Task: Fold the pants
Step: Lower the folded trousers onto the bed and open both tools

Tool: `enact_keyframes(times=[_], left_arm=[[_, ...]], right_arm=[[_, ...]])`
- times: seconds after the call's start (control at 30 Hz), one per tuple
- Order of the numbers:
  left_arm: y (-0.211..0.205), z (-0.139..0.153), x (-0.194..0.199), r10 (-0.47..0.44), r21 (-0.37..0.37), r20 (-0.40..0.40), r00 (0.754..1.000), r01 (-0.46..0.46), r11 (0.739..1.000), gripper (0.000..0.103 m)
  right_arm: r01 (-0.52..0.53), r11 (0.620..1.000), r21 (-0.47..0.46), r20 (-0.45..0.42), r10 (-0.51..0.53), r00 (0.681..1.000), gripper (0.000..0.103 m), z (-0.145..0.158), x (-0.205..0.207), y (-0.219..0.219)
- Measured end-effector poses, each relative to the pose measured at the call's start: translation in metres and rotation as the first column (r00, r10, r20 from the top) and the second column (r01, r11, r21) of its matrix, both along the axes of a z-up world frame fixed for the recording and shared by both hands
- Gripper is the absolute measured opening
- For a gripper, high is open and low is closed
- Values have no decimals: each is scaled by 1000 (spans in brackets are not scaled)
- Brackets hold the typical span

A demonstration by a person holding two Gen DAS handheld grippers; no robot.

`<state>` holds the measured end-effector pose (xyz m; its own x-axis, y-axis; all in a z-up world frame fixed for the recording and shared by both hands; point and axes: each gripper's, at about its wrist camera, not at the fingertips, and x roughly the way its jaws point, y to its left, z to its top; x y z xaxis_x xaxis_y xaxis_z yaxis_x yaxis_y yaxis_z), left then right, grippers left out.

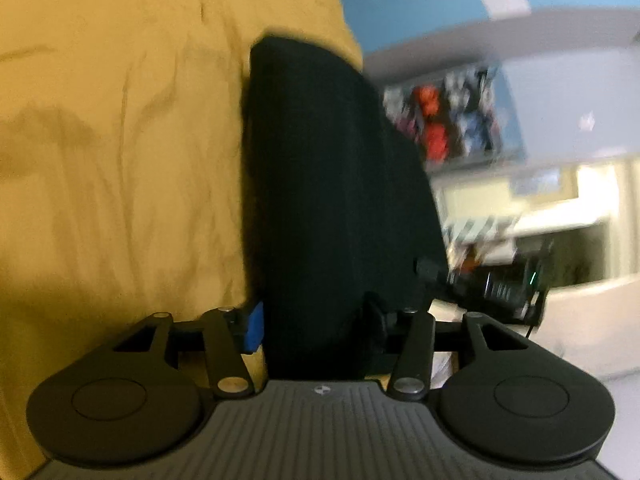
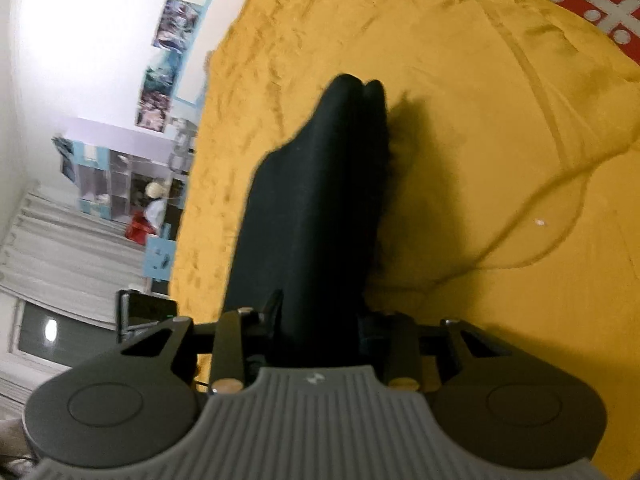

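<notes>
The black pants [image 1: 328, 184] hang as a long dark fold from my left gripper [image 1: 316, 328], which is shut on their near edge above the yellow bedspread [image 1: 120, 140]. In the right wrist view the same black pants [image 2: 316, 208] stretch away from my right gripper [image 2: 320, 332], also shut on the cloth; the far end shows two rounded folds resting toward the yellow bedspread [image 2: 460, 140]. The fingertips of both grippers are mostly hidden by the fabric.
A blue wall with posters [image 1: 452, 116] and a desk with dark gear [image 1: 500, 280] lie beyond the bed's right edge. Shelves [image 2: 120, 176], curtains [image 2: 60, 248] and a window lie past the bed's left edge. A red patterned cloth [image 2: 600, 4] lies at the far right corner.
</notes>
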<state>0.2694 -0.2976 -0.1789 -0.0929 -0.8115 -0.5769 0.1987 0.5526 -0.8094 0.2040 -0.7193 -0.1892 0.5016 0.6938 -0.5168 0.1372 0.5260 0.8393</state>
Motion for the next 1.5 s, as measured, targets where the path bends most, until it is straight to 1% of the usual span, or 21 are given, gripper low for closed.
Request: enact_keyframes(times=[0.1,0.23,0.27,0.3,0.47,0.53,0.6,0.67,0.7,0.73,0.77,0.8,0.83,0.87,0.9,0.97,1.03,1.23,1.37,1.4,1.5], left_arm=[[0,-2,-3,-42,20,53,998,41,999,37],[4,0,-3,-45,34,60,997,43,999,39],[3,4,-5,-54,48,80,995,50,998,41],[2,6,-6,-61,60,96,994,55,997,43],[2,35,-10,-97,123,197,976,74,990,48],[3,52,-13,-105,151,270,957,66,986,48],[0,73,-20,-110,186,377,920,42,982,48],[-7,94,-28,-101,194,495,863,4,981,48],[-13,101,-32,-101,188,538,837,-2,982,50],[-21,107,-36,-103,182,579,809,-5,983,53],[-34,111,-39,-109,180,621,776,-6,984,60],[-43,111,-42,-116,181,650,751,-4,984,64],[-54,109,-45,-125,186,689,714,-7,983,64],[-67,105,-48,-149,218,721,677,-18,976,64],[-79,97,-49,-187,274,731,657,-31,961,64],[-90,81,-50,-232,350,712,663,-49,935,63],[-83,66,-53,-234,365,688,687,-49,930,63],[-53,61,-72,-243,385,669,703,-48,922,68],[-40,60,-70,-211,382,587,781,-37,923,73],[-38,60,-69,-204,381,579,789,-41,924,73],[-29,75,-80,-208,398,600,773,-63,915,73]], right_arm=[[-39,998,-38,-15,39,999,28,-8,-2,1],[-73,990,-120,-2,74,997,29,1,-4,8],[-93,976,-195,-4,94,996,31,12,-6,16],[-93,976,-195,-4,94,996,33,12,-6,16],[-105,927,-359,-9,110,994,40,43,-16,28],[-21,890,-456,64,56,996,40,75,-27,33],[72,860,-505,142,1,990,40,97,-35,38],[109,838,-535,176,-15,984,40,105,-38,44],[179,760,-625,259,-15,966,41,118,-40,57],[179,760,-625,259,-15,966,41,118,-40,57],[198,714,-672,290,8,957,41,120,-38,69],[198,640,-742,321,80,944,40,116,-27,96],[190,612,-768,323,113,940,40,111,-20,109],[190,612,-768,323,113,940,39,111,-20,109],[173,587,-791,311,143,940,39,104,-13,121],[142,552,-821,276,167,947,39,85,-3,131],[137,533,-835,252,150,956,39,64,-7,139],[172,569,-804,268,89,959,39,52,-39,140],[182,557,-810,252,51,966,39,54,-61,150],[179,551,-815,240,39,970,40,57,-67,154],[187,541,-820,220,-4,976,46,70,-81,164]])
